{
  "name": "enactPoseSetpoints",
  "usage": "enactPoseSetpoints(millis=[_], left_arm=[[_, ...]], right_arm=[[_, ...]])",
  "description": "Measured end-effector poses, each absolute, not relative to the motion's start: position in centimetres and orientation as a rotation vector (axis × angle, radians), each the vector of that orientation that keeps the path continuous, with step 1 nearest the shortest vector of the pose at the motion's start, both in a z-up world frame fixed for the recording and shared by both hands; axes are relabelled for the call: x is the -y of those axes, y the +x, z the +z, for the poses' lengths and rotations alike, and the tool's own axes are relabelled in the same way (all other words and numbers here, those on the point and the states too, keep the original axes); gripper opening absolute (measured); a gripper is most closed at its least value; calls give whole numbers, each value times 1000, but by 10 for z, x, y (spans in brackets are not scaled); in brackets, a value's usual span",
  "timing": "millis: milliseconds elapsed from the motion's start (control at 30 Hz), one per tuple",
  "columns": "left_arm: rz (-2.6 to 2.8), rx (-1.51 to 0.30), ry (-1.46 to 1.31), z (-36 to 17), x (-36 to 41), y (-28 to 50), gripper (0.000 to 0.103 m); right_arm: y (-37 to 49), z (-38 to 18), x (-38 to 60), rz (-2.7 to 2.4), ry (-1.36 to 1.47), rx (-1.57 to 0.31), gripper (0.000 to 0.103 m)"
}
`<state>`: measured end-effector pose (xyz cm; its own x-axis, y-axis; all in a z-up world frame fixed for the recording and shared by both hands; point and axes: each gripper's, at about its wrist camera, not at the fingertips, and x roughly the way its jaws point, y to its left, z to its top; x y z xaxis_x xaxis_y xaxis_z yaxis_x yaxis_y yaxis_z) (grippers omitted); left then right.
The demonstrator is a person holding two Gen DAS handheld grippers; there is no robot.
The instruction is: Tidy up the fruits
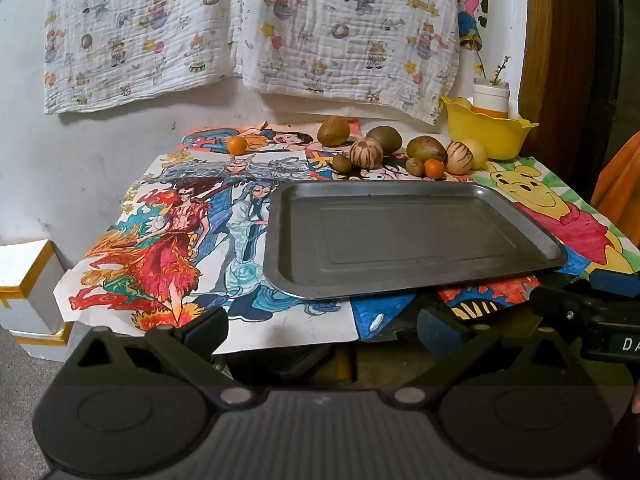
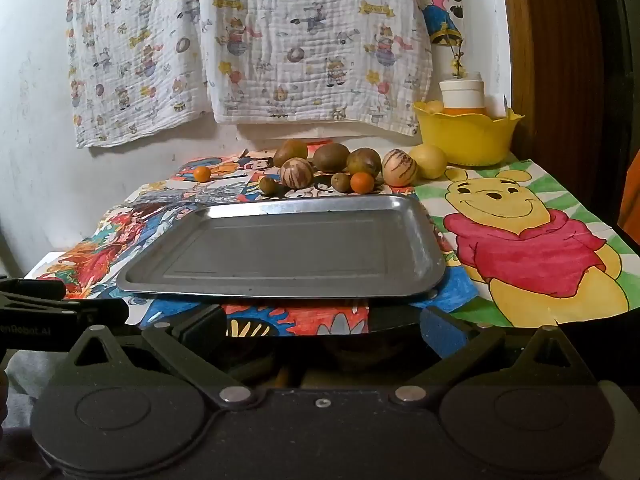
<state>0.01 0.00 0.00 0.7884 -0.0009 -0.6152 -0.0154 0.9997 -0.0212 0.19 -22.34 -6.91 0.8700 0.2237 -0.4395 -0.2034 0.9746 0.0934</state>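
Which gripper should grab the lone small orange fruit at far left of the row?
Left gripper, probably. The lone orange fruit sits on its side, left of the tray; the right gripper would cross over. Both open, empty.

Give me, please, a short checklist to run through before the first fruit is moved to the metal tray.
1. Left gripper open, nothing between its jaws: ok.
2. Right gripper open, nothing between its jaws: ok.
3. Metal tray bare, lying flat on the drawings: ok.
4. Fruits loose behind the tray, none on it: ok.
5. Lone small orange apart to the left, free to grasp: ok.
6. Contents of yellow bowl: cannot tell.
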Motion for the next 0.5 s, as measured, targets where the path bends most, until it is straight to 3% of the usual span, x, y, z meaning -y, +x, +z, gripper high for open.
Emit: enactPoseSetpoints(millis=[500], left_arm=[[7,-662,-26,0,0,0,103]], right_arm=[[2,-70,223,223,46,-470,103]])
